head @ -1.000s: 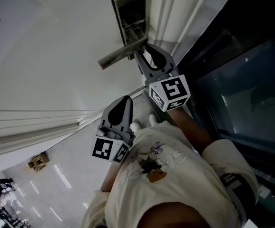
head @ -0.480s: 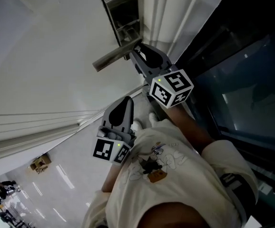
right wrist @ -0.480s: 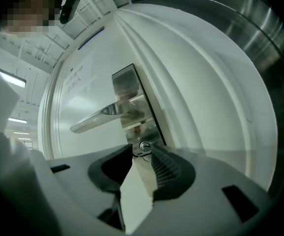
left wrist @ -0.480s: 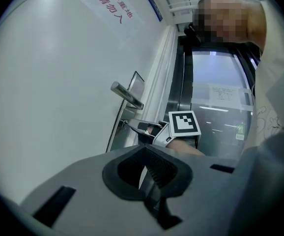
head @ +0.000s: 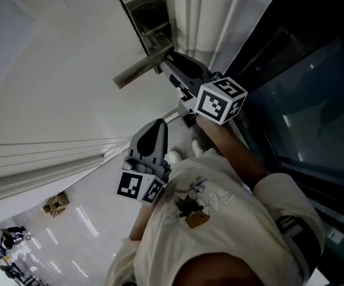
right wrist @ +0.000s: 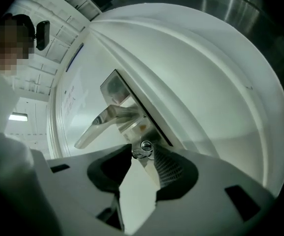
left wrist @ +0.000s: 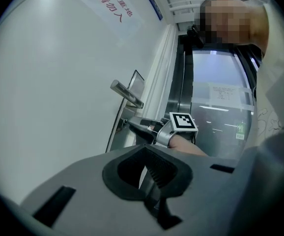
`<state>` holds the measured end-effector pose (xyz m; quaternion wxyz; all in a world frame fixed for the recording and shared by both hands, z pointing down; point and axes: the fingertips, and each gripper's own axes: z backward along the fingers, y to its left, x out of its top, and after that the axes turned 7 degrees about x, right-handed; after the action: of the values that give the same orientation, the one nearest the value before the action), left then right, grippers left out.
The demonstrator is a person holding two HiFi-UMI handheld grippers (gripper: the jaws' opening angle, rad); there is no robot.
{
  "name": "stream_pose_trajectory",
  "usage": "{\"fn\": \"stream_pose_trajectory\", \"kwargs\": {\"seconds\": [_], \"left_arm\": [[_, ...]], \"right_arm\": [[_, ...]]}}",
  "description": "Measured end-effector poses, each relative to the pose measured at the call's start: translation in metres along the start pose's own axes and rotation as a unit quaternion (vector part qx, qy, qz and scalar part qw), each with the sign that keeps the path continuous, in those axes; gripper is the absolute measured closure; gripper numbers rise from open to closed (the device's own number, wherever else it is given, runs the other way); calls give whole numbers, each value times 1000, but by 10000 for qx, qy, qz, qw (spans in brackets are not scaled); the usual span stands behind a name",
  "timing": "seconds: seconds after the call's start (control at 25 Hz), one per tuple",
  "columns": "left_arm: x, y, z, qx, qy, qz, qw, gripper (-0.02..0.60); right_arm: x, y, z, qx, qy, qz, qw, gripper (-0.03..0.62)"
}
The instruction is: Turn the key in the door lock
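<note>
A metal lock plate (head: 143,11) with a lever handle (head: 137,70) sits on the white door. In the right gripper view the handle (right wrist: 105,122) juts left, and just below it the small silver key (right wrist: 145,146) sticks out of the lock. My right gripper (right wrist: 142,151) points level at the door; its jaws are opening, with the key head between the fingertips and touching both. In the head view this gripper (head: 167,61) hides the key. My left gripper (head: 155,128) hangs lower and back from the door, shut and empty, and its jaws (left wrist: 149,149) point toward the lock.
A white moulded door frame (head: 202,11) runs beside the lock plate. Right of it stands a dark glass panel (head: 303,100). The person's light shirt (head: 213,219) fills the lower part of the head view. A small box (head: 56,203) lies on the floor far below.
The right gripper has rolled about its own axis at the lock, so its marker cube shows a different face. The left gripper has hardly moved.
</note>
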<state>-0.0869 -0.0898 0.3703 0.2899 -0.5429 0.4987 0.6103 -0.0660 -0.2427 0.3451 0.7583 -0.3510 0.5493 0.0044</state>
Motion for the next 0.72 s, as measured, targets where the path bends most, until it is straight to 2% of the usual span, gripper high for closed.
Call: {"fn": "stream_pose_trajectory", "kwargs": {"seconds": [0.08,0.28,0.44,0.56,0.72], "left_arm": [[0,0,3,21,17,-31,10000,578],[-1,5,4,94,22,82,9999,578],[-3,2,2,36,54,69,10000,578],[-4,-1,-2,14,64,98,9999,578],[-3,-8,-8,-47,63,-60,10000,578]], "right_arm": [[4,1,3,-35,-21,247,9997,442],[14,14,24,-268,44,1385,9900,428],[13,32,45,-371,146,2215,9743,525],[4,43,58,-363,277,2467,9680,557],[-7,50,75,-334,411,2407,9692,577]]}}
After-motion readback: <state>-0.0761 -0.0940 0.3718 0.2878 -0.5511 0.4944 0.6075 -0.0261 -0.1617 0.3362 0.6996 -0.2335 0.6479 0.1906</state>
